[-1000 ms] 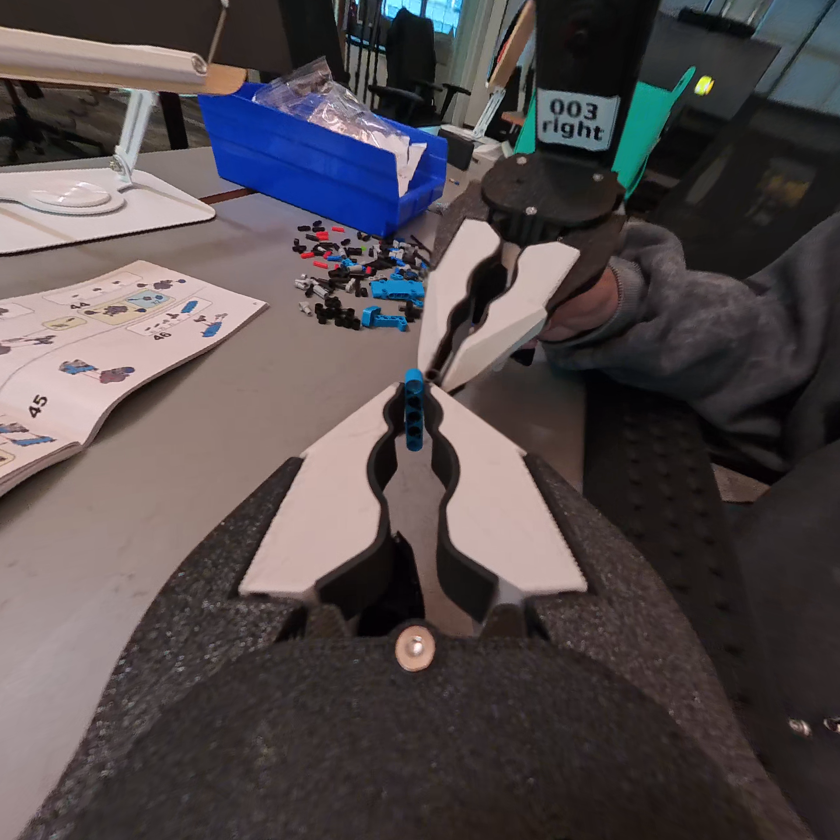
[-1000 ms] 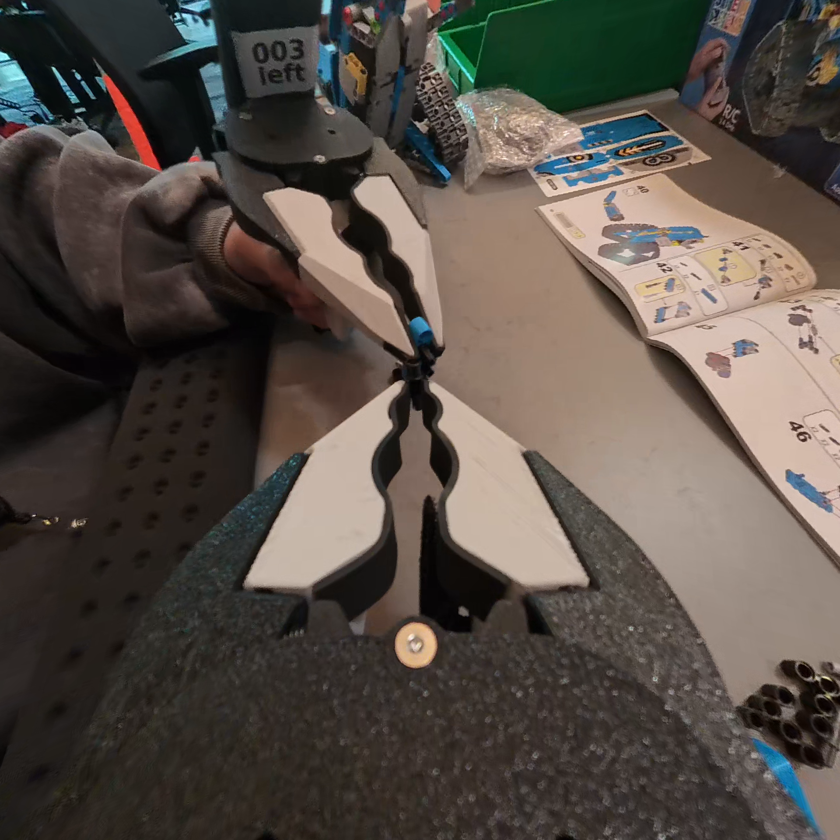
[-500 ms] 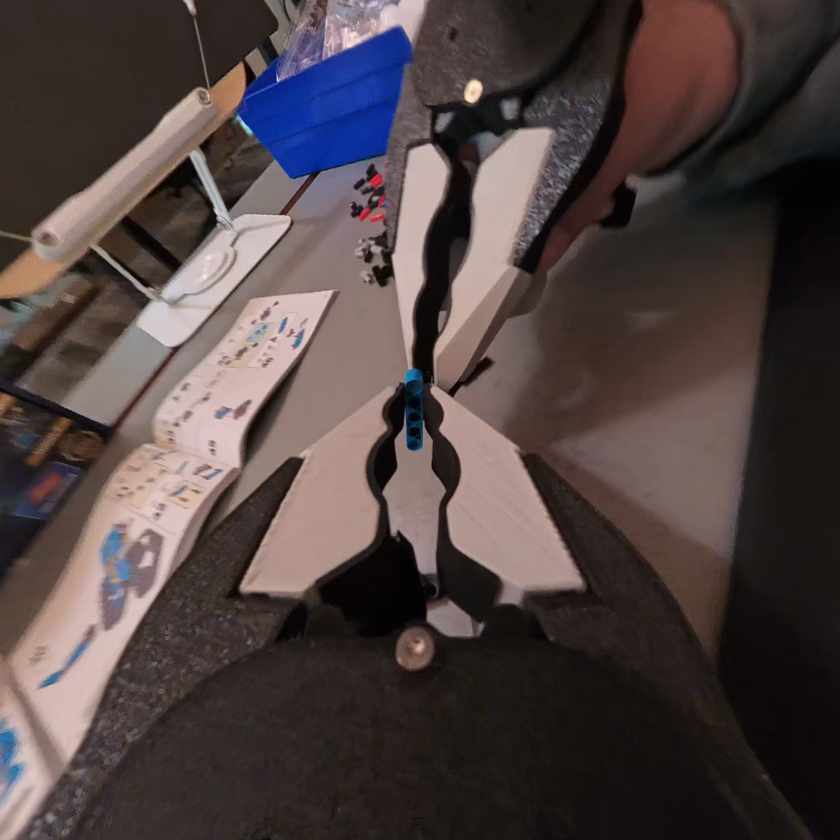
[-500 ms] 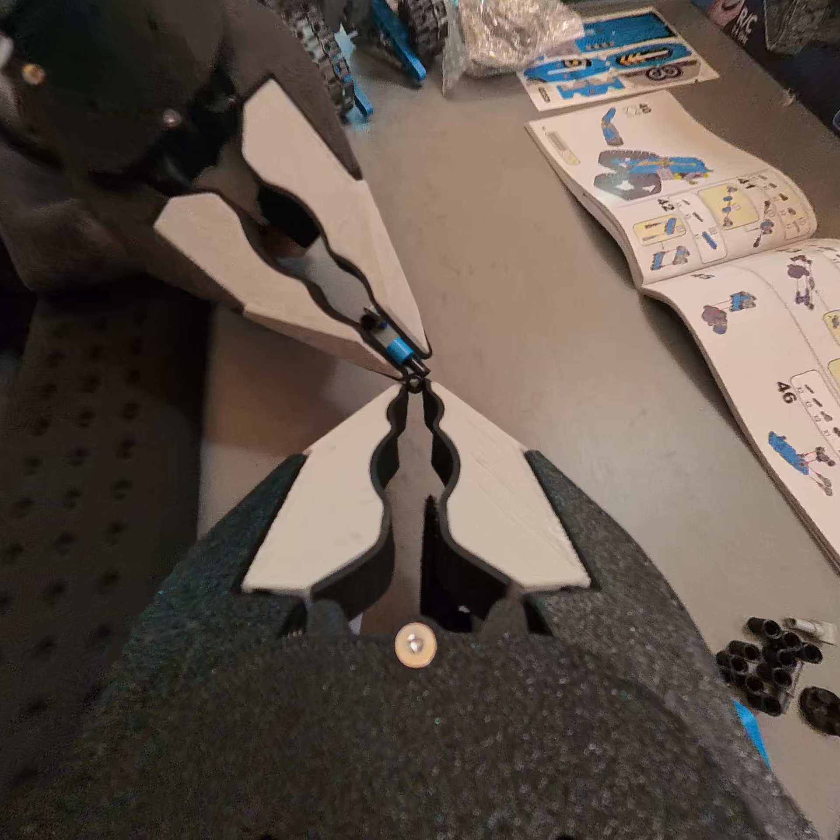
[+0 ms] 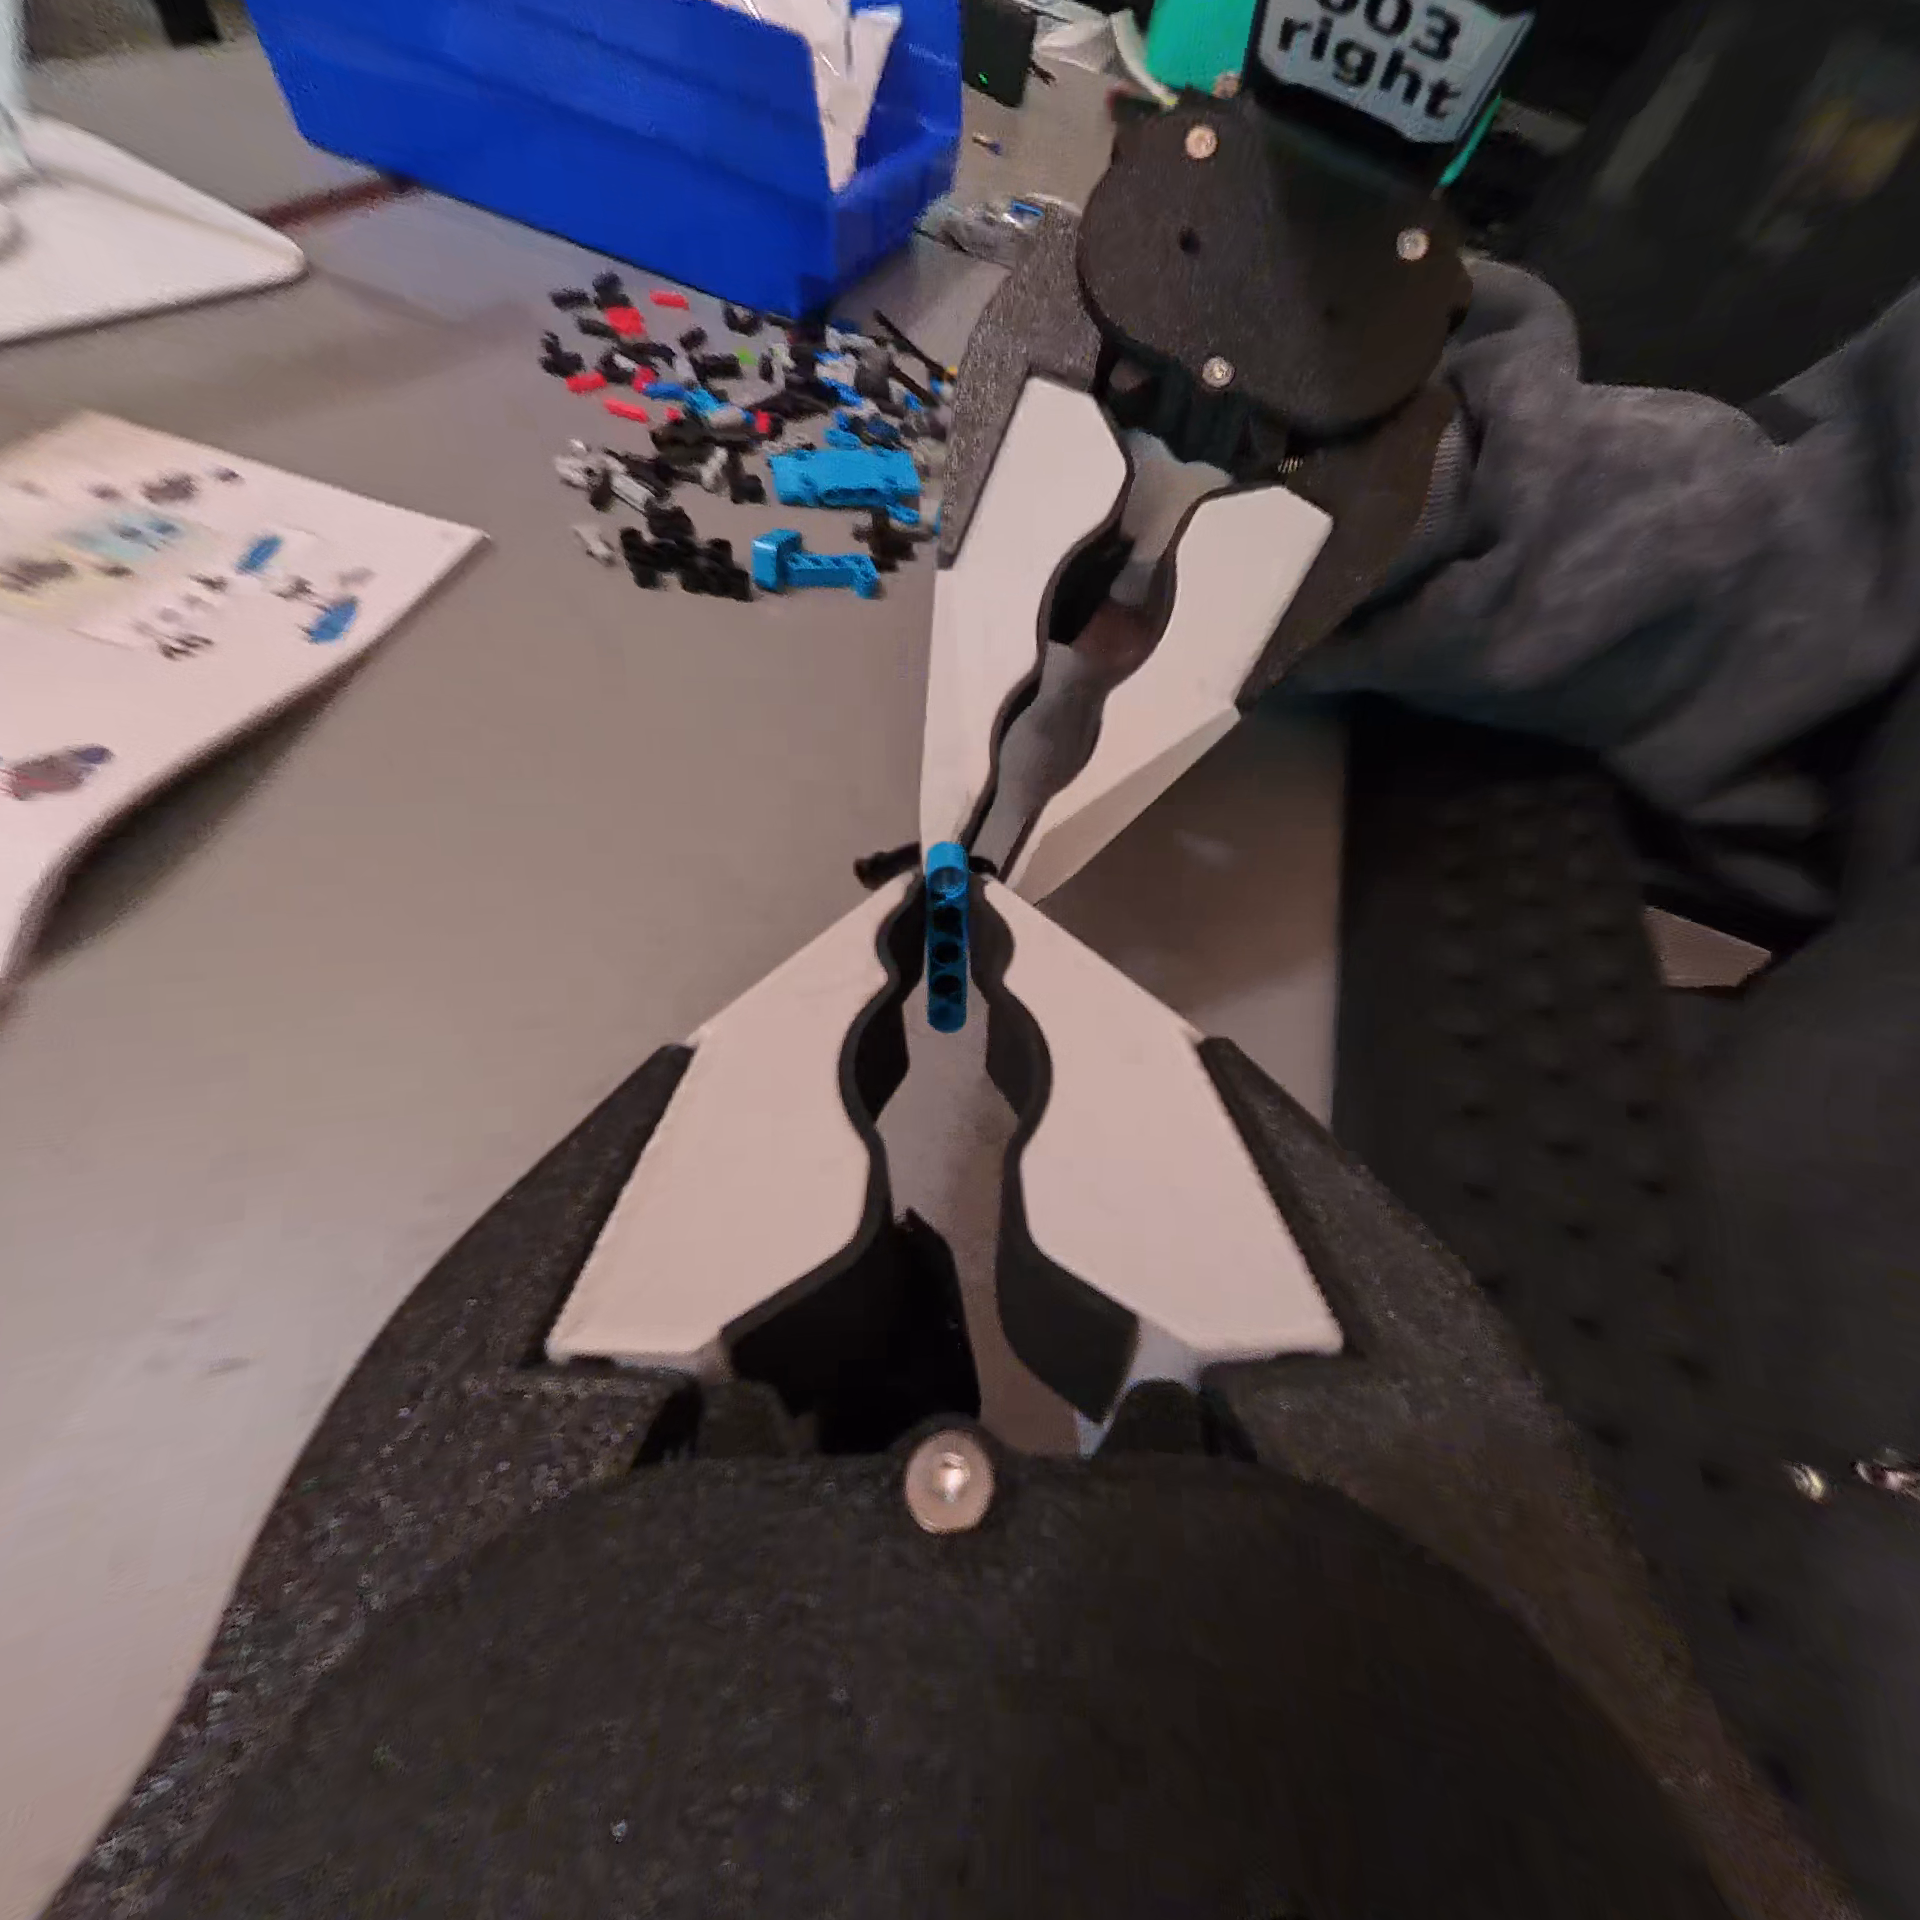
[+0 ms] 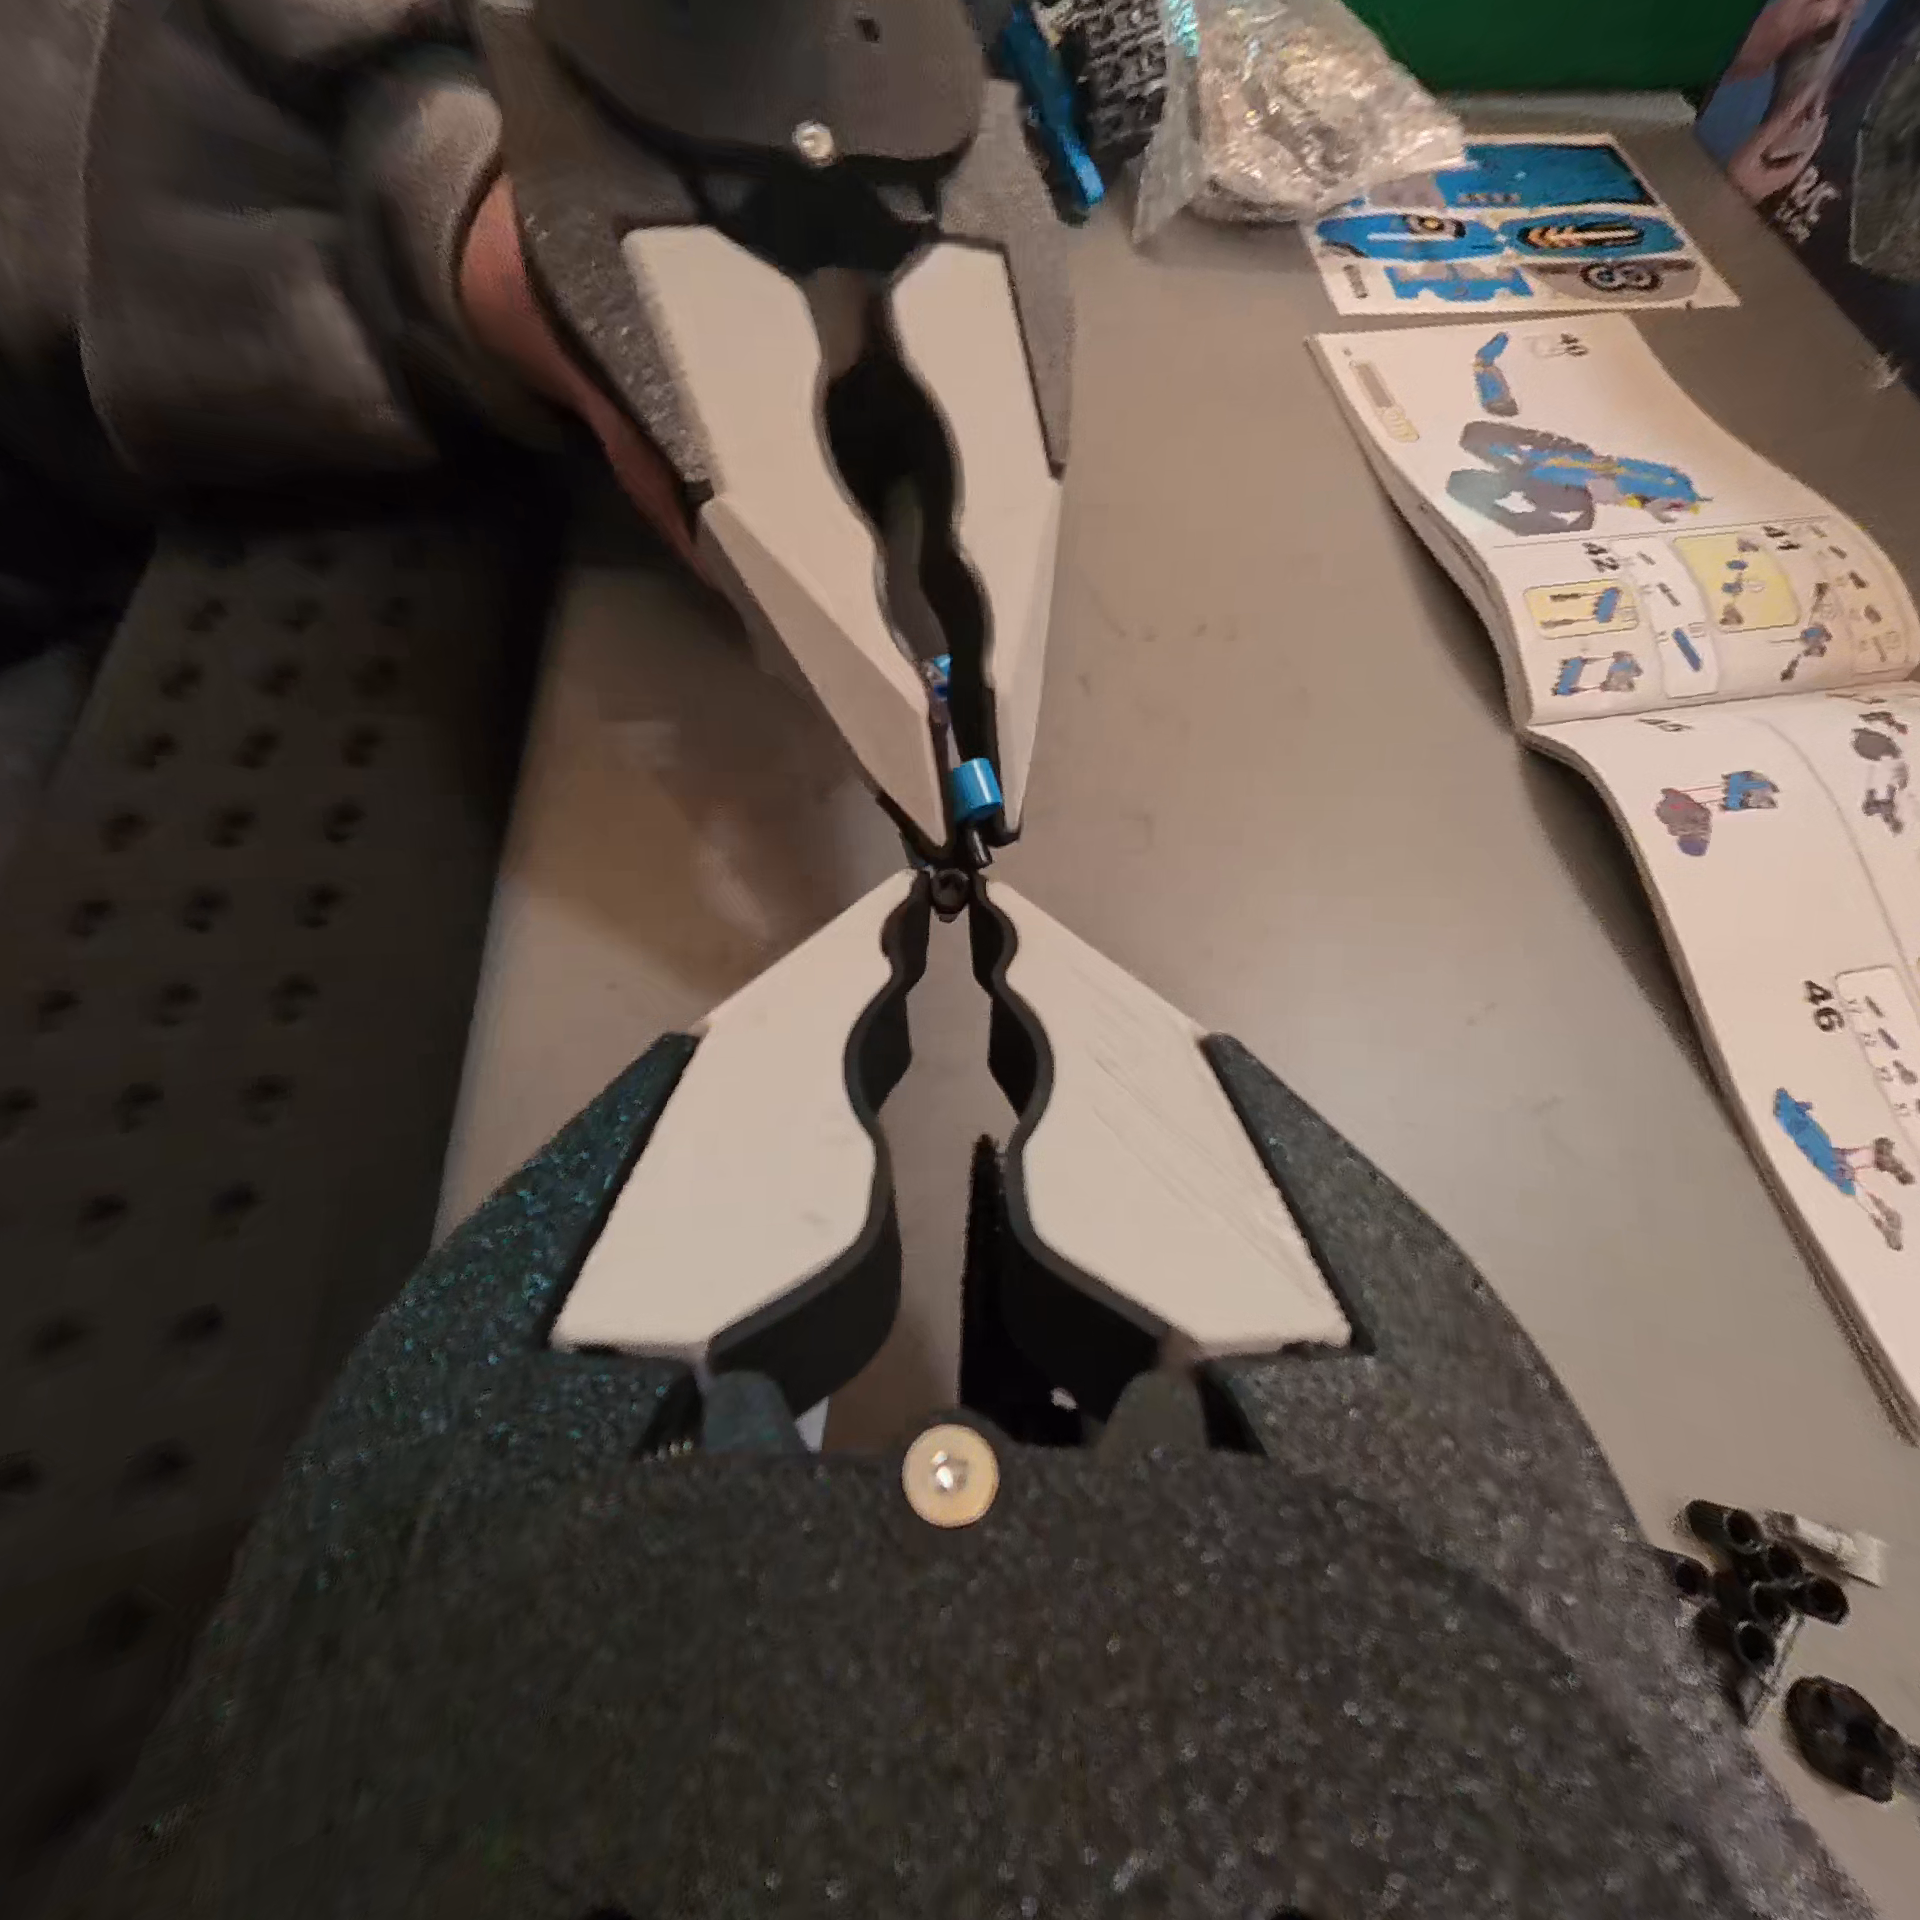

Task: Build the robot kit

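My left gripper point(image 5: 948, 891) is shut on a small blue beam with holes point(image 5: 945, 951), held on edge above the grey table point(image 5: 520, 831). My right gripper point(image 6: 948, 889) is shut on a small black pin point(image 6: 948, 894). The two grippers meet tip to tip. The pin's end sticks out to the left of the beam's top hole in the left wrist view point(image 5: 881, 864). In the right wrist view the beam point(image 6: 971, 787) shows between the tips of the left gripper point(image 6: 966, 821). In the left wrist view the right gripper point(image 5: 987, 868) comes down from above right.
A pile of small black, red and blue parts point(image 5: 748, 468) lies before a blue bin point(image 5: 623, 135). An open instruction booklet point(image 5: 177, 603), also in the right wrist view point(image 6: 1714, 727), lies on the table. A dark perforated mat point(image 6: 208, 935) lies at the table edge. Black pins point(image 6: 1766, 1590) lie at the lower right. Less than 4 cm separates the two grippers' tips.
Both grippers have swung back from a tilted pose to one like a second ago. They stay tip to tip, still shut on the beam and the pin.
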